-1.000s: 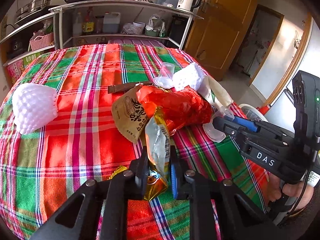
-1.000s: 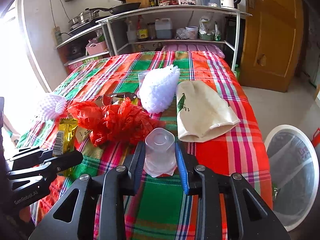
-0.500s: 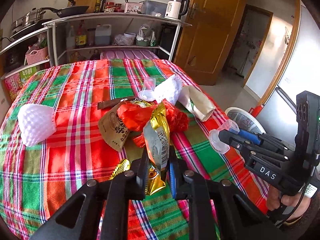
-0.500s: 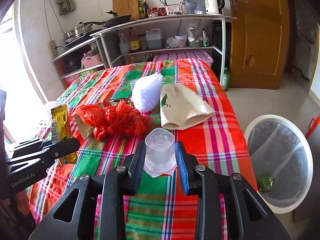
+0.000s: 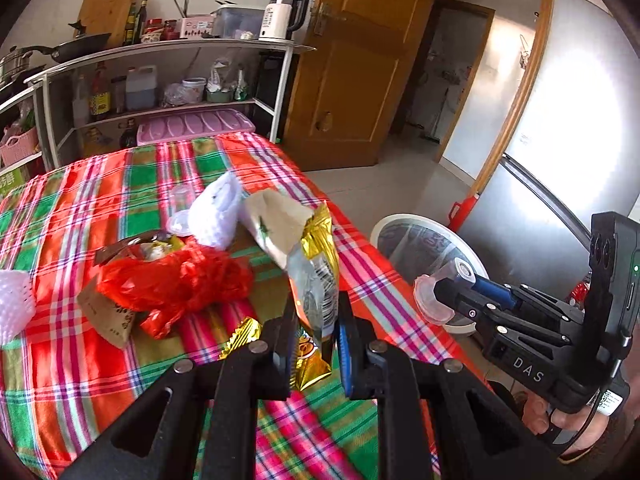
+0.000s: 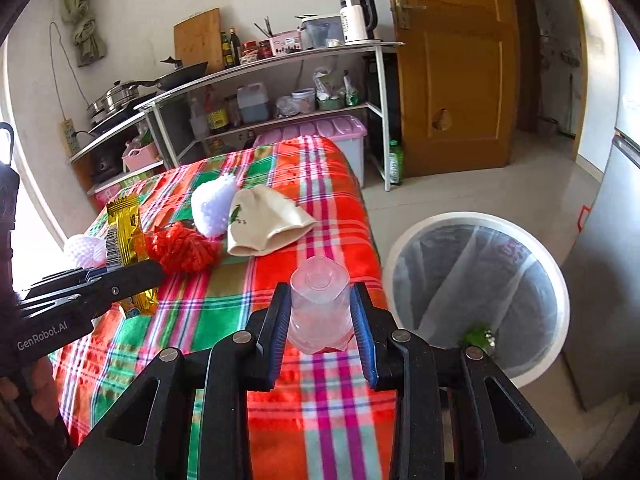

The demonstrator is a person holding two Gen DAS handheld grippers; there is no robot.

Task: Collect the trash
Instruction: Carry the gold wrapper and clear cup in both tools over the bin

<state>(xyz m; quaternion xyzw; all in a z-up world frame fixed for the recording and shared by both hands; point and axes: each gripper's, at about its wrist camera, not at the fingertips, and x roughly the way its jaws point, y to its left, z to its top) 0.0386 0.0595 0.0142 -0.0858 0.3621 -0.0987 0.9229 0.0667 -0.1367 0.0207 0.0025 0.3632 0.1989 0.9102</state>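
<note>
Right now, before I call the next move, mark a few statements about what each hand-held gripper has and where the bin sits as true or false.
1. The left hand-held gripper is shut on a gold snack wrapper. True.
2. The right hand-held gripper is empty. False: it holds a clear plastic cup between its fingers.
3. The white trash bin stands on the floor beside the table. True.
4. The bin has no liner. False: a clear bag lines it, with something green at the bottom.
5. The red plastic bag has been picked up. False: it lies on the plaid tablecloth.
</note>
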